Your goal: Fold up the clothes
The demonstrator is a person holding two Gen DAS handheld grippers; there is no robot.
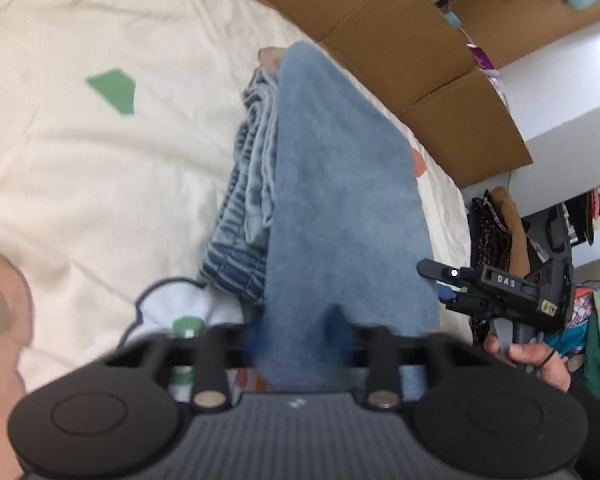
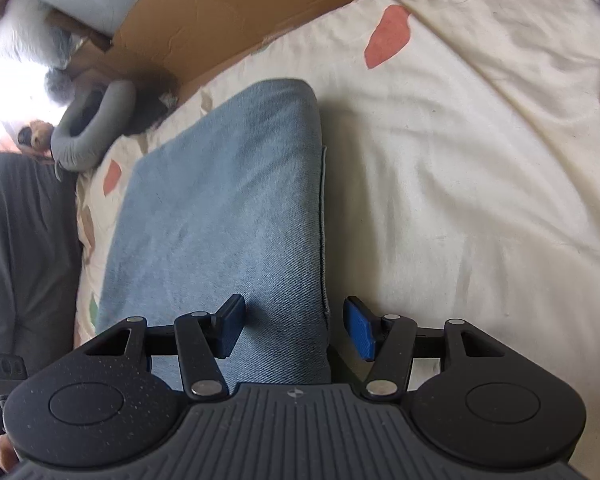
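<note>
A pair of light blue jeans [image 1: 332, 184] lies folded into a long strip on the bed, with its bunched layers [image 1: 244, 216] showing along the left side. My left gripper [image 1: 296, 328] is low over the near end, open, its blurred blue pads [image 1: 334, 320] straddling part of the denim. In the right wrist view the same jeans [image 2: 220, 208] run away from me. My right gripper [image 2: 296, 328] is open over their seamed right edge, one pad on the denim and one over the sheet. The right gripper [image 1: 440, 280] also shows beside the jeans in the left wrist view.
The cream bed sheet [image 2: 460, 160] has coloured patches. Brown cardboard [image 1: 400, 52] stands along the bed's far side. A grey neck pillow [image 2: 92, 120] and a person's dark clothing [image 2: 20, 240] are at the left. A hand [image 1: 540, 360] holds the right gripper; clothes clutter [image 1: 500, 220] sits behind.
</note>
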